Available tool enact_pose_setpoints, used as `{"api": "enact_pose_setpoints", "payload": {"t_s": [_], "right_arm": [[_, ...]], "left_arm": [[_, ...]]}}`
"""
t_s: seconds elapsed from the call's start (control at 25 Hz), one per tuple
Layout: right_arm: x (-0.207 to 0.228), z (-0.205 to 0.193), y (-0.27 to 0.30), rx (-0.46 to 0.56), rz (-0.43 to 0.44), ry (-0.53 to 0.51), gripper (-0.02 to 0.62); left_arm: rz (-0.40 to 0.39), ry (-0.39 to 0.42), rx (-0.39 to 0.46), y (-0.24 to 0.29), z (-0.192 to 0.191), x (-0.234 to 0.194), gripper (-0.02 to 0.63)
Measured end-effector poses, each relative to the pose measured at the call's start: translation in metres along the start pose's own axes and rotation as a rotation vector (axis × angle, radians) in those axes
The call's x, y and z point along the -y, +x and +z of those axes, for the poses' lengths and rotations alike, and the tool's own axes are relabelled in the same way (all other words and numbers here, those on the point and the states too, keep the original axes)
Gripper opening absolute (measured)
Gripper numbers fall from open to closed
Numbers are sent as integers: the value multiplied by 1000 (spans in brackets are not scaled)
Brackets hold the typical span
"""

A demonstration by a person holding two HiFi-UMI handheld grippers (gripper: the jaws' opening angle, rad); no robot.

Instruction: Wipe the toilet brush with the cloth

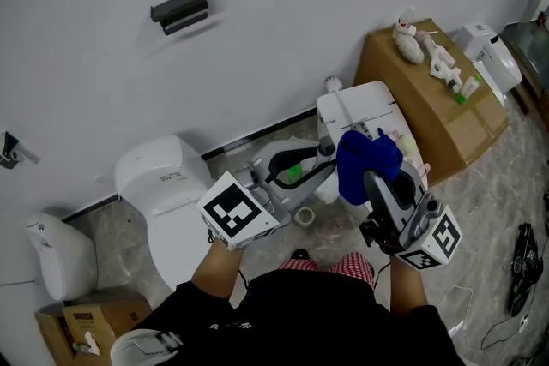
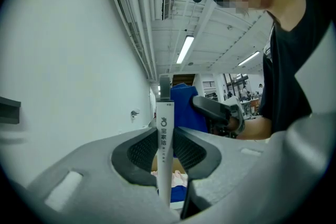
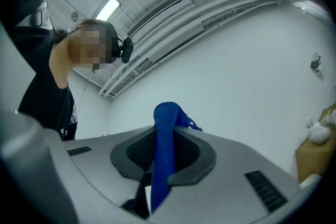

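Note:
In the left gripper view the toilet brush's white handle [image 2: 164, 149] stands upright between the jaws of my left gripper [image 2: 164, 136], which is shut on it. The head view shows that gripper [image 1: 326, 152] pointing right, with the white handle [image 1: 343, 105] slanting up beyond it. My right gripper [image 1: 377, 182] is shut on a blue cloth [image 1: 367, 163], which bunches over its tips just right of the handle. A strip of the cloth [image 3: 164, 155] runs between the jaws of my right gripper [image 3: 164, 144] in its own view. The brush head is hidden.
A white toilet [image 1: 167, 193] stands at the lower left by the wall. Behind the grippers is a white box [image 1: 364, 103]. Beside it a cardboard box [image 1: 429, 111] carries small items. A dark holder [image 1: 180, 9] hangs on the wall. Cables [image 1: 523, 261] lie on the floor at right.

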State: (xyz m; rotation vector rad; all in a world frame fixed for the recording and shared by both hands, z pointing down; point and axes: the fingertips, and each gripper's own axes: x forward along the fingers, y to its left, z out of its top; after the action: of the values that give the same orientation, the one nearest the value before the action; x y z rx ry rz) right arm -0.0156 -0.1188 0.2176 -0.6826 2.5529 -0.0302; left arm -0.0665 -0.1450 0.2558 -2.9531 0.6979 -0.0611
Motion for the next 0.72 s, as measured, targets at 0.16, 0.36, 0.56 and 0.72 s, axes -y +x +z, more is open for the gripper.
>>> {"api": "enact_pose_setpoints", "payload": {"t_s": [0.16,0.36,0.56,0.72], "right_arm": [[-14,8,5,7,49,-38,63],[-25,12,9,13,89,-34,63],[-23,12,12,-4,82,-39,63],[-19,16,9,-10,83,-63,63]], "left_arm": [[-23,-16,20,-7,10,7,95],[-56,-43,53,-14,23,16,95],[-77,-44,64,-11,33,24,95],[-101,-28,67,-2,39,31,95]]}}
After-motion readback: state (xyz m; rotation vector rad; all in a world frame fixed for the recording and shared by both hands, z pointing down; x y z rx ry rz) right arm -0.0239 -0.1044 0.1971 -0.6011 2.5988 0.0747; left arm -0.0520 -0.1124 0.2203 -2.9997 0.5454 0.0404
